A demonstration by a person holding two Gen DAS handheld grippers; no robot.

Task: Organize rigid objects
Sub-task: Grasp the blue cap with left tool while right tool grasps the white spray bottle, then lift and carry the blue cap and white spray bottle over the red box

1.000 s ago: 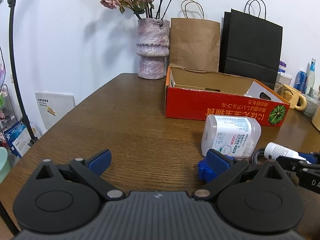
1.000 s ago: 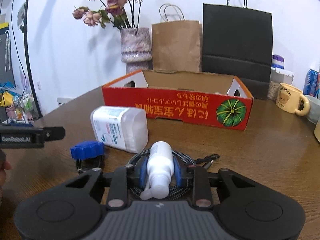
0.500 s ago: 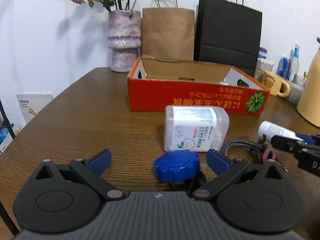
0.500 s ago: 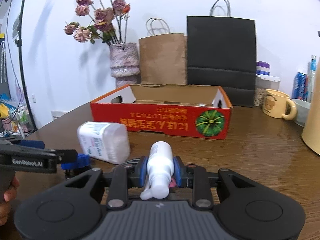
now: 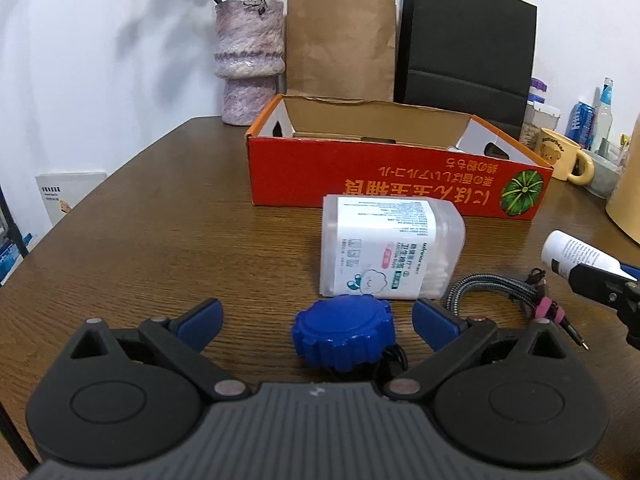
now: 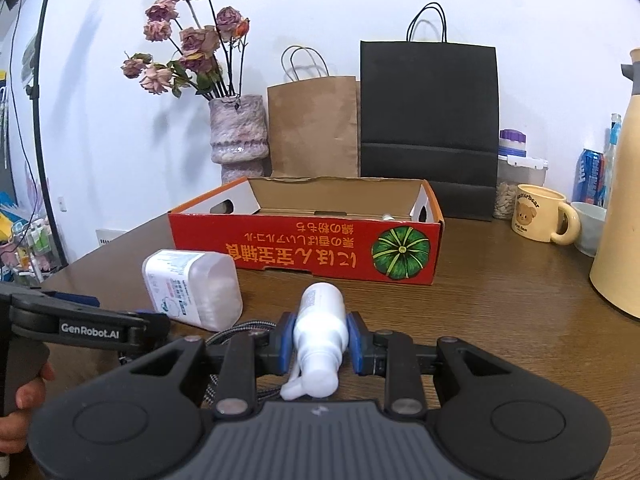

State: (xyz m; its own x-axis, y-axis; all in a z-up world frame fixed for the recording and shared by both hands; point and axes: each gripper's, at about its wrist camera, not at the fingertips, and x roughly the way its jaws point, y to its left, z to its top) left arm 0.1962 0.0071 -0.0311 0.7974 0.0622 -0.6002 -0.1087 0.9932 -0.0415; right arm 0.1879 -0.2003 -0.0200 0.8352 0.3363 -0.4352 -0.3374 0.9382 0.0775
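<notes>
White bottle [image 6: 319, 336]: pinched between the blue pads of the right gripper [image 6: 320, 343], lying along the fingers, held above the table [image 6: 500, 304].
Blue cap [image 5: 343, 332]: on the table between the spread fingers of the left gripper [image 5: 316, 317] — touching neither pad.
Swab box [image 5: 390, 246]: on its side, just beyond the cap.
Braided cable [image 5: 496, 288]: right of the swab box.
Red carton [image 5: 396, 176]: open — behind them all.

The left gripper [image 5: 316, 316] is held low with its jaws spread wide. The right gripper [image 6: 320, 340] is clamped, jaws drawn close together.
</notes>
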